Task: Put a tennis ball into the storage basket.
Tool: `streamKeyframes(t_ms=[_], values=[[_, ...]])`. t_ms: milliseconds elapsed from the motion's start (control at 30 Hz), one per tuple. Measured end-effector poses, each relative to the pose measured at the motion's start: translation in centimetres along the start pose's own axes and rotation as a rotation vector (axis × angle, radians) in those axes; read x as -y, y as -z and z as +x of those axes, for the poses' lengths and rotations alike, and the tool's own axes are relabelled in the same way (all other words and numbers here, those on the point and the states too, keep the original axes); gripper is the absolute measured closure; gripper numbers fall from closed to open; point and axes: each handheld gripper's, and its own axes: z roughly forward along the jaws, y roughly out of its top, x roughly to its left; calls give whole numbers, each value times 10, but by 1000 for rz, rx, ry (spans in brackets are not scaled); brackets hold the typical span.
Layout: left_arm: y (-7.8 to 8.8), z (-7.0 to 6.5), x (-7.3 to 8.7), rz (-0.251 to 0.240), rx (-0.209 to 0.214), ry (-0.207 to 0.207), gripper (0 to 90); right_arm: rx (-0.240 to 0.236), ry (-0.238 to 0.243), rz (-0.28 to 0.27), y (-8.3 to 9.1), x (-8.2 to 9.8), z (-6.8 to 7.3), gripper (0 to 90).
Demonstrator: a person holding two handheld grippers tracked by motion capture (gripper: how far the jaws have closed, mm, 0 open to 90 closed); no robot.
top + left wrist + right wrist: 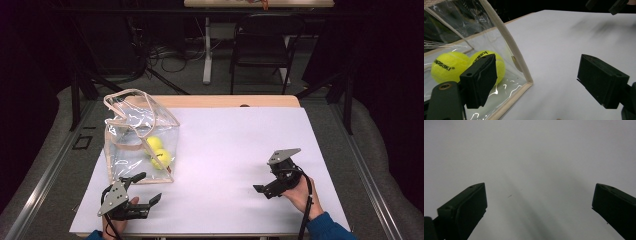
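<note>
The left gripper (pixel 142 189), jaws wide and empty, sits just beside the clear bag (pixel 140 137) holding two balls (pixel 157 152). A push could topple the flimsy bag toward the table's left edge. The right gripper (pixel 270 185), also wide and empty, has bare table (pixel 235 135) all round it.

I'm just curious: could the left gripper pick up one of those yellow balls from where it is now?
Probably not directly. Both tennis balls sit inside the clear bag, and its plastic wall stands between them and the open left gripper. It would have to enter through the top opening.
</note>
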Motion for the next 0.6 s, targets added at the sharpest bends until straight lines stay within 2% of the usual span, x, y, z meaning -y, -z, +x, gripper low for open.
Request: streamKeyframes(t_ms=[200, 400, 600], values=[[0, 0, 0, -2, 0, 1, 159, 15, -17, -36, 0, 19, 1, 0], [0, 0, 0, 1, 2, -1, 159, 22, -57, -83, 3, 39, 1, 0], [-2, -1, 0, 6, 5, 1, 158, 28, -73, -86, 0, 51, 4, 0]])
